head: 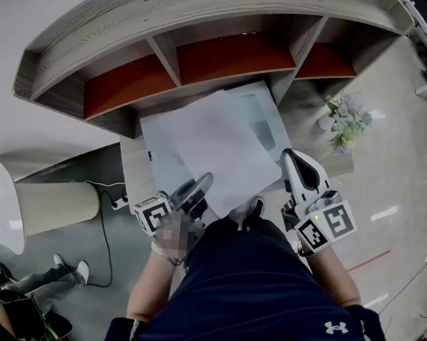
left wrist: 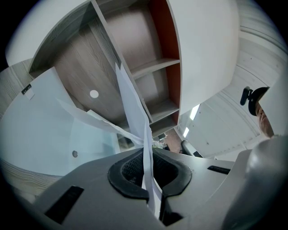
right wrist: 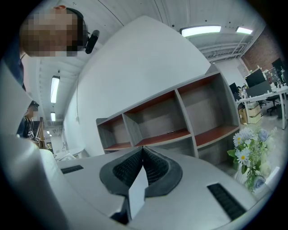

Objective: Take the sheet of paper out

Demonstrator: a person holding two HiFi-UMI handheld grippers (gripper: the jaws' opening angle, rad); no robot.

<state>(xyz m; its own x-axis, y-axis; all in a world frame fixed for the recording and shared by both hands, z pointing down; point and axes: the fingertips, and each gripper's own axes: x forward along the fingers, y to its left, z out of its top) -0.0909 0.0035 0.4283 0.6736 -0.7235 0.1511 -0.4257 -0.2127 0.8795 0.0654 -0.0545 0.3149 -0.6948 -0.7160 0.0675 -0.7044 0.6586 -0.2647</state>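
Note:
A white sheet of paper point(head: 223, 148) lies askew over a clear plastic folder point(head: 266, 115) on the table point(head: 134, 168). My left gripper point(head: 202, 180) is at the sheet's near edge. In the left gripper view the gripper point(left wrist: 146, 155) is shut on a thin white sheet point(left wrist: 130, 99) seen edge-on, with the folder point(left wrist: 40, 130) spread to its left. Whether a folder leaf is pinched too I cannot tell. My right gripper point(head: 288, 157) is at the sheet's right corner. In the right gripper view it point(right wrist: 143, 150) is shut with a white paper corner point(right wrist: 137, 191) between its pads.
A grey shelf unit point(head: 212, 17) with red-backed compartments stands behind the table. A vase of flowers point(head: 345, 123) sits at the table's right end. A pale cylinder point(head: 54, 208) lies on the floor at left, with a cable and a seated person's legs point(head: 41, 277) nearby.

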